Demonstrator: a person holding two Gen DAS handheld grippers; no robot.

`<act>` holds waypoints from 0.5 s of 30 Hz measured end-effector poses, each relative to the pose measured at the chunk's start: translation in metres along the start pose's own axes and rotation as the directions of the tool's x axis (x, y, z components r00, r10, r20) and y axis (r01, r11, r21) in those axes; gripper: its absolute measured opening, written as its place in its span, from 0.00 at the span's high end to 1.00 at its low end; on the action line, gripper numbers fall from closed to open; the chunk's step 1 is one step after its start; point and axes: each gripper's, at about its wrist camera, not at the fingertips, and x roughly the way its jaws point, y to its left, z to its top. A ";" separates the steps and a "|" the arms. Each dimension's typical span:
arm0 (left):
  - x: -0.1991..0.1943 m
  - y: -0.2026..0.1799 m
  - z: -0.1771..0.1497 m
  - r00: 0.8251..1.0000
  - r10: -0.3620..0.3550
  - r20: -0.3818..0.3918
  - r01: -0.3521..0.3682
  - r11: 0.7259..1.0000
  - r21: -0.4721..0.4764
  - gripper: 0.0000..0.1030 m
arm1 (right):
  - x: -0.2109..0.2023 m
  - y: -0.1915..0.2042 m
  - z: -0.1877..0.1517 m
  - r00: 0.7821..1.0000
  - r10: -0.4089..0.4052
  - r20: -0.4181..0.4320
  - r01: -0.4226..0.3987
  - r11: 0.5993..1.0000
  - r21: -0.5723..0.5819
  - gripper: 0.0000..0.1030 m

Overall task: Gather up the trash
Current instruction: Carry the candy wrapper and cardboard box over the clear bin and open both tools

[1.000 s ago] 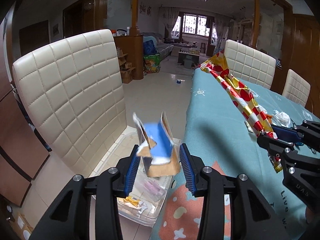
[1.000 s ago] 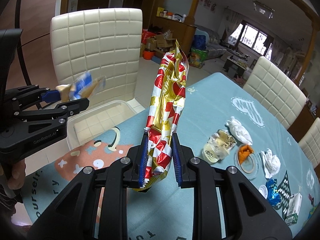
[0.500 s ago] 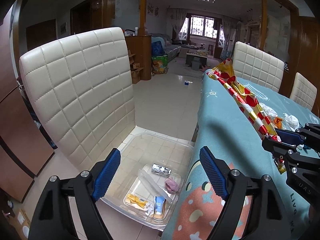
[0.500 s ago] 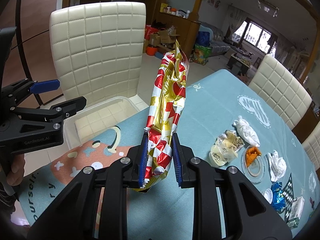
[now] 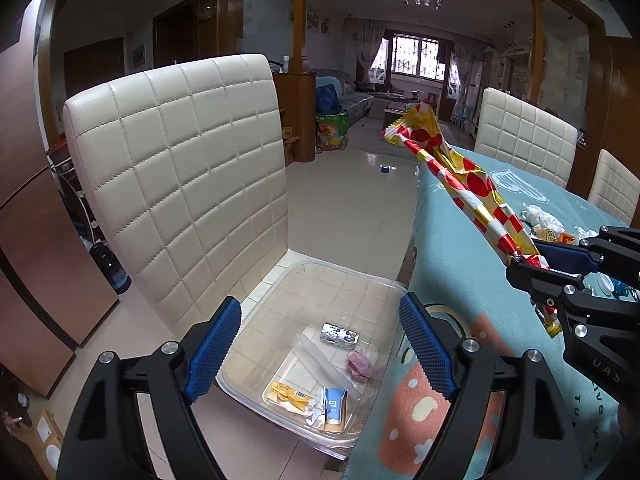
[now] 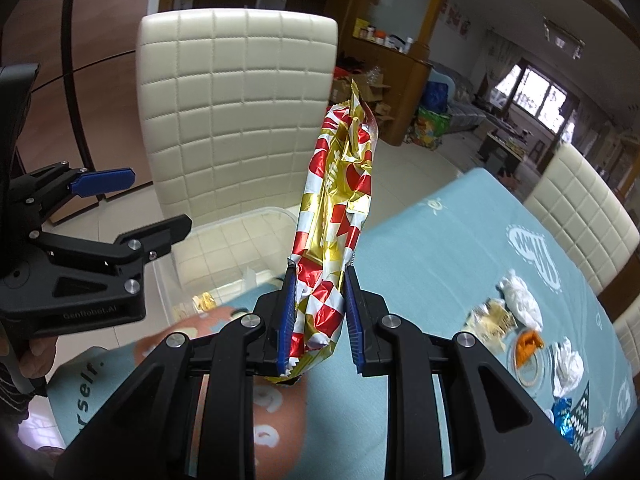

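Glossy foil wrapper [image 6: 336, 240], clear plastic bin [image 5: 320, 308]

Wrapper [image 6: 336, 240] bottom hidden between fingers [image 6: 286, 316]; tablecloth [image 6: 440, 240] foreground blurred.

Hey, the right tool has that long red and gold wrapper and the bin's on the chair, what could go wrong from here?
1. The red and gold wrapper is pinched only near its bottom end by the right tool, so it may flop or snag on the clear bin's rim.
2. The open left tool hovers over the bin and may block the drop.
3. The bin sits at the chair's seat edge beside the table; a nudge might tip it.
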 end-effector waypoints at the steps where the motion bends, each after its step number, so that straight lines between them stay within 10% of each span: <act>1: 0.000 0.002 -0.001 1.000 0.002 0.000 -0.002 1.000 -0.004 0.23 | 0.000 0.002 0.001 1.000 0.003 0.005 -0.003 1.000 -0.006 0.75; 7: -0.001 0.009 -0.005 1.000 0.008 -0.005 -0.008 1.000 -0.015 0.23 | 0.005 0.014 0.010 1.000 -0.004 0.023 0.004 0.999 -0.041 0.72; 10: -0.002 0.012 -0.005 1.000 0.011 -0.004 -0.011 1.000 -0.017 0.23 | 0.006 0.015 0.012 0.999 -0.023 0.031 0.024 0.999 -0.043 0.30; 15: -0.001 0.015 -0.005 1.000 0.004 -0.008 -0.005 1.000 -0.024 0.23 | 0.000 0.017 0.010 0.994 -0.072 0.080 0.077 0.995 -0.060 0.28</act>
